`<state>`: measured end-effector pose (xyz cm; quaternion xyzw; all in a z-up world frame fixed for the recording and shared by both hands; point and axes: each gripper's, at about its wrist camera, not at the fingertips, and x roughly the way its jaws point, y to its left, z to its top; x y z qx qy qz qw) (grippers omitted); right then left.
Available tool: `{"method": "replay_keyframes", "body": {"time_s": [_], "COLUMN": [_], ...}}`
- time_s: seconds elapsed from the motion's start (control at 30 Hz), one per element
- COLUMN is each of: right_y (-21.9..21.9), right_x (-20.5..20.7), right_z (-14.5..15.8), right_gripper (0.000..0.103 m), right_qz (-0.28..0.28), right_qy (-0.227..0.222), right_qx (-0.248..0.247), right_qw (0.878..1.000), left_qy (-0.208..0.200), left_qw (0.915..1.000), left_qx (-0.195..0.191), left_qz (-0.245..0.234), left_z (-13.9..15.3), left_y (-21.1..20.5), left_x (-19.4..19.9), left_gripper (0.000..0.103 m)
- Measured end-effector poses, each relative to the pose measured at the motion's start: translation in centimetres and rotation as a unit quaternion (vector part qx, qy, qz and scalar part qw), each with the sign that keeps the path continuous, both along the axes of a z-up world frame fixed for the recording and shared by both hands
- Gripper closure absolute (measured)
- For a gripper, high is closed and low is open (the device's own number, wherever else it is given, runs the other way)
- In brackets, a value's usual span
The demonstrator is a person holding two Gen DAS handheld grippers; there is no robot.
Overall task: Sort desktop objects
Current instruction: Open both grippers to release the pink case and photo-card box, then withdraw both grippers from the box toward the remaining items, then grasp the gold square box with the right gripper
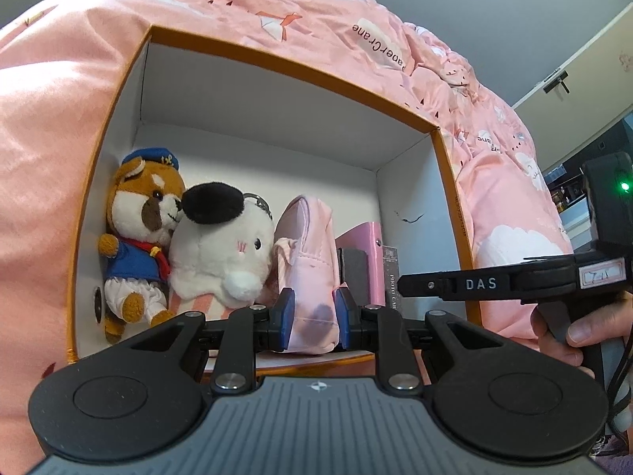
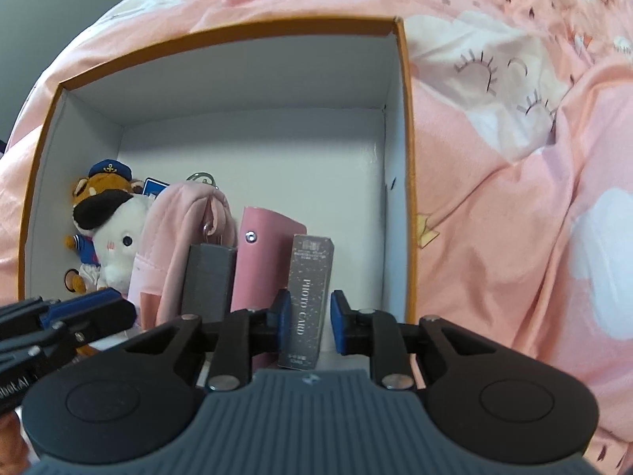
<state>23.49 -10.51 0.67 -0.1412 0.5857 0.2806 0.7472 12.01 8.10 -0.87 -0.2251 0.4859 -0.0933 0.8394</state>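
Observation:
An orange-rimmed white box [image 1: 285,67] [image 2: 403,126] lies on a pink bedspread. Inside stand a sailor bear plush [image 1: 138,237] [image 2: 99,186], a white plush with a black ear [image 1: 225,245] [image 2: 114,237], a pink pouch [image 1: 308,253] [image 2: 174,245], a grey block [image 2: 207,281], a pink case [image 1: 362,237] [image 2: 263,253] and a grey photo card box [image 2: 308,301]. My left gripper [image 1: 310,318] has its blue pads on both sides of the pink pouch. My right gripper [image 2: 309,320] has its pads around the photo card box, with a small gap on the right.
The pink bedspread [image 2: 514,198] surrounds the box on all sides. The right gripper's body [image 1: 494,283] reaches in from the right in the left wrist view. The left gripper's fingers [image 2: 79,310] show at the lower left in the right wrist view.

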Motion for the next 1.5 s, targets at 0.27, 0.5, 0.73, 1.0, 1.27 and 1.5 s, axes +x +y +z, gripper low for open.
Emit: {"method": "replay_keyframes", "body": {"time_s": [0.27,0.5,0.73,1.0,1.27,1.5], "right_y": [-2.2,-3.5,-3.5,-3.8,-3.9,-3.3], "right_x": [-4.6,-9.6,-11.9,-11.5,-11.1,-11.2], "right_z": [2.9,2.9,-1.1,-6.7,-11.0,-13.3], "right_gripper": [0.077,0.077,0.065,0.054,0.039,0.032], "right_qz": [0.054,0.078,0.056,-0.006,-0.054,-0.067], "right_qy": [-0.059,-0.055,-0.009,0.105,0.186,0.223], "right_qx": [0.096,0.155,0.158,0.175,0.204,0.227], "right_qw": [0.992,0.983,0.986,0.979,0.96,0.946], "left_qy": [-0.043,-0.008,0.055,0.087,0.084,0.075], "left_qw": [0.9964,0.9924,0.9863,0.9796,0.9667,0.9582], "left_qx": [0.053,0.101,0.142,0.163,0.198,0.214], "left_qz": [-0.049,-0.07,-0.064,-0.078,-0.138,-0.174], "left_z": [3.1,3.9,2.4,0.6,-0.7,-1.0], "left_y": [-0.9,-0.7,0.6,0.8,-1.9,-3.4], "left_x": [-2.7,-4.9,-6.0,-6.8,-7.4,-7.9], "left_gripper": [0.078,0.078,0.078,0.069,0.067,0.067]}}
